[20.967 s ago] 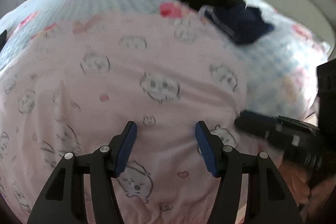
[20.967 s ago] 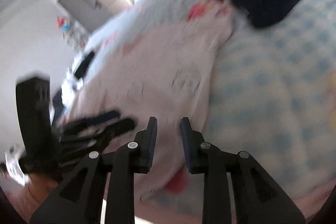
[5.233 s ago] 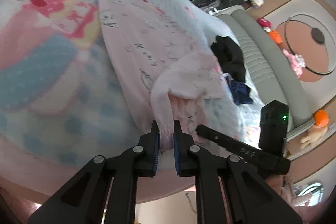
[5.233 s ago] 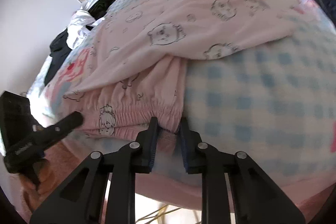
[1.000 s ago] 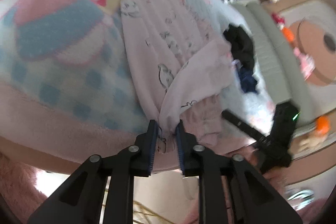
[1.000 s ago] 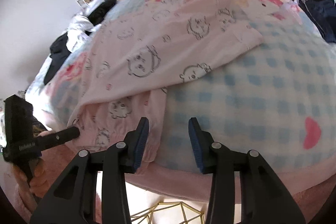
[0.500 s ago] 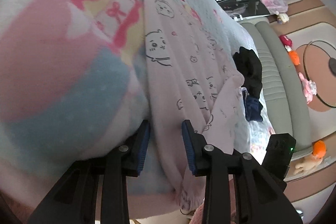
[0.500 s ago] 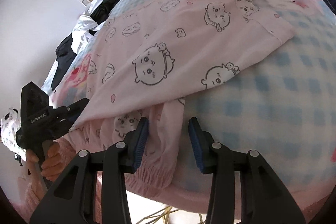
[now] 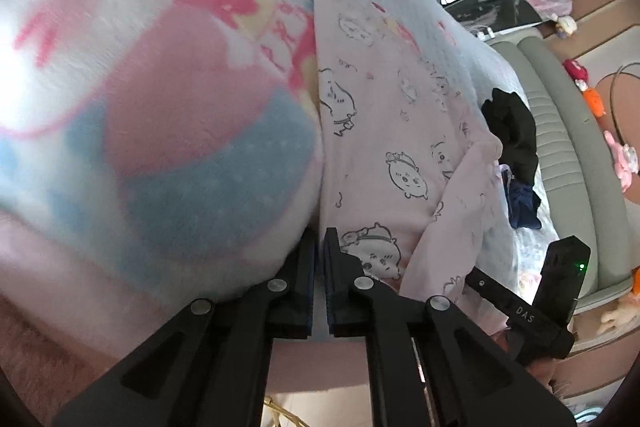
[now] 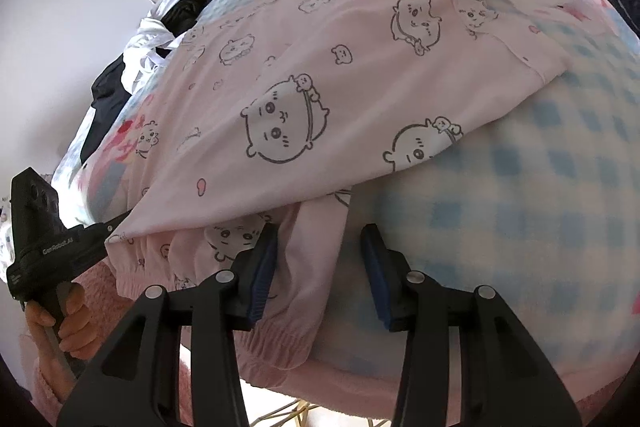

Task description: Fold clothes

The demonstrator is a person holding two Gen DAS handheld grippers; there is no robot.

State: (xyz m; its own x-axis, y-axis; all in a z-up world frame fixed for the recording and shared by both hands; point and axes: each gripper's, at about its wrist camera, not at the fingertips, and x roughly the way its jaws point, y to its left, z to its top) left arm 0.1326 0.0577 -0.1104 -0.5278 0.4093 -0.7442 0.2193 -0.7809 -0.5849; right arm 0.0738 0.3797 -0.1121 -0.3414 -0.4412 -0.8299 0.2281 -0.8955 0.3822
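I've just been closing my left gripper [image 9: 319, 247], now pinching the pink pyjamas' [image 10: 304, 99] edge at six o'clock on the bed [image 10: 540, 195], my right gripper [image 10: 318, 251] spread astride the elastic waistband [image 10: 276, 339] — soft, light, floppy, so I'd grip hems.

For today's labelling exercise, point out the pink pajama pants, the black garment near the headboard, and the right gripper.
pink pajama pants [image 10: 320, 75], right wrist view, on the printed top layer.
black garment [image 9: 512, 131], left wrist view, on its crumpled middle.
right gripper [image 10: 318, 267], right wrist view, midway between its fingertips.
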